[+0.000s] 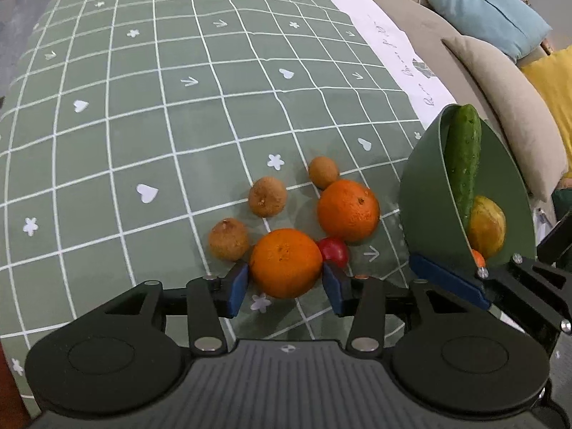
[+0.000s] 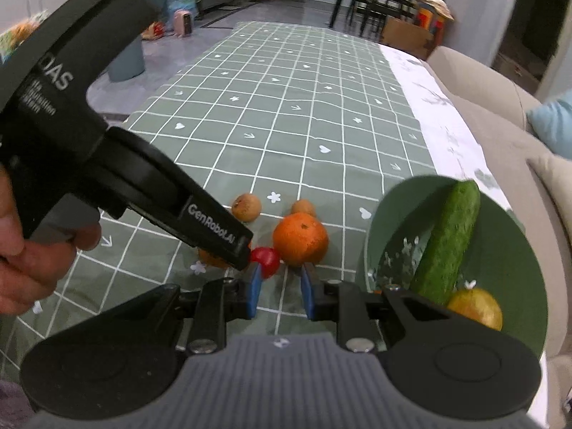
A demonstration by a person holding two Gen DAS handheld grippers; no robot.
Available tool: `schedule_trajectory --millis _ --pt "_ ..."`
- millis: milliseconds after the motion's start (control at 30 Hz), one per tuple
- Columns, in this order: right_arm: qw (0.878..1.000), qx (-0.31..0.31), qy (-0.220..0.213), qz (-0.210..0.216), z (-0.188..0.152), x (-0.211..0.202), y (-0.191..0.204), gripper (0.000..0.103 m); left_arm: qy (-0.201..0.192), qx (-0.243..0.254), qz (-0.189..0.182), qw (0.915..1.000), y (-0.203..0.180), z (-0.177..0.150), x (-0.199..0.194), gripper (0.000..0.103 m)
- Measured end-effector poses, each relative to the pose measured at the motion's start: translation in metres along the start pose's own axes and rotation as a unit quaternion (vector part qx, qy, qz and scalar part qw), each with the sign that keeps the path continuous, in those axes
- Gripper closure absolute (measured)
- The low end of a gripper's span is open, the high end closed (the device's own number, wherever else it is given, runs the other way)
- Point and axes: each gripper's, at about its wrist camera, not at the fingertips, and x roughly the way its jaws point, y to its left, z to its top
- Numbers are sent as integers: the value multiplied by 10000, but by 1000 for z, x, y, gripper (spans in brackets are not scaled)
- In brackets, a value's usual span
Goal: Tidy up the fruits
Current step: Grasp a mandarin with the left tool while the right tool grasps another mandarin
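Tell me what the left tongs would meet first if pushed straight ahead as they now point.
The near orange: it already sits between the open left tongs, blue pads flanking it. Behind it lie the small red fruit and the second orange; depth there is uncertain.

Green checked tablecloth (image 1: pixel 178 125); beige sofa (image 1: pixel 493 82) at two o'clock carrying blue cushion (image 1: pixel 489 10) and yellow cushion (image 1: pixel 554 85).

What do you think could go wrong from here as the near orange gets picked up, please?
1. The left hand-held gripper flanks the round near orange, which touches the small red tomato; closing may send the tomato rolling.
2. The tilted green plastic bowl holds a long green cucumber jutting past its rim; it might slide out.
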Motion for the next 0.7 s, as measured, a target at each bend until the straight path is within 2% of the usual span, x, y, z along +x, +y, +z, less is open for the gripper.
schedule_trajectory --millis 100,300,367,400,433,467,700 --pt "9998 -184 11 -35 7 3 -2 83 13 -11 -27 10000 2 0 -3 54" --pt "9974 -695 99 -149 20 17 1 82 -236 -9 -135 9996 8 -1 -32 55" --pt "9960 -863 126 -172 24 23 2 77 -360 -6 -64 9993 12 0 -43 55" --pt "9954 -927 141 -178 27 26 1 71 -419 -14 -57 9991 14 1 -48 55" --pt "9950 -971 183 -165 31 30 1 65 -472 -29 -53 9989 16 2 -52 55" --pt "9944 -1021 252 -143 34 34 1 64 -520 -43 -42 9986 18 4 -56 55" --pt "9877 -1347 797 -37 50 57 6 64 -750 38 -37 9972 19 9 -67 55"
